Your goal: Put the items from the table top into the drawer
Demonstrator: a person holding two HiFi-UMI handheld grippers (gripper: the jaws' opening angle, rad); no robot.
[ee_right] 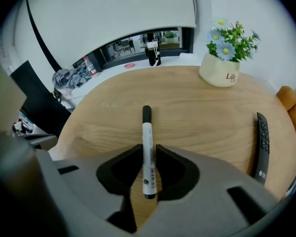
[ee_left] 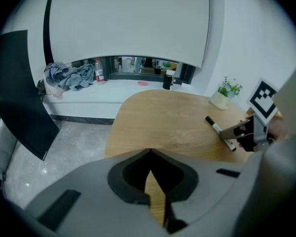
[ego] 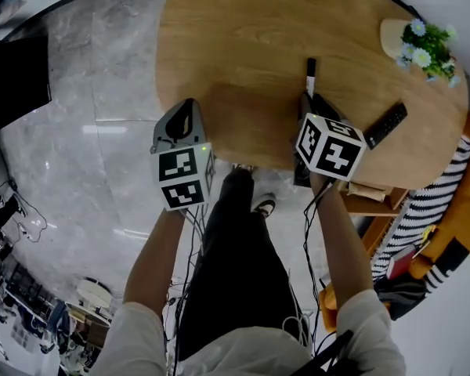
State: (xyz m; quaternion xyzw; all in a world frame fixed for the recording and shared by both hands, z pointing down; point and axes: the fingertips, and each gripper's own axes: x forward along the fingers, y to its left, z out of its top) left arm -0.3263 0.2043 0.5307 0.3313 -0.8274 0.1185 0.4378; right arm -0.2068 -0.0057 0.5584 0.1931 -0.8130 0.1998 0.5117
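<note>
A white marker with a black cap [ee_right: 147, 142] lies lengthwise between the jaws of my right gripper [ee_right: 148, 149], cap pointing away, and both tips press on its barrel. From the head view the marker [ego: 310, 69] sticks out ahead of the right gripper [ego: 307, 100] over the oval wooden table [ego: 243, 45]. My left gripper [ego: 189, 108] hovers at the table's near left edge. Its jaws meet at the tips with nothing between them [ee_left: 149, 151]. A black remote [ego: 386, 124] rests on the table to the right of the marker.
A cream pot of flowers [ego: 423, 45] stands at the table's far right. Below the near right edge a wooden compartment [ego: 368, 200] shows. The person's leg and shoe [ego: 262, 206] are under the near edge. A black panel [ego: 16, 84] stands on the floor at the left.
</note>
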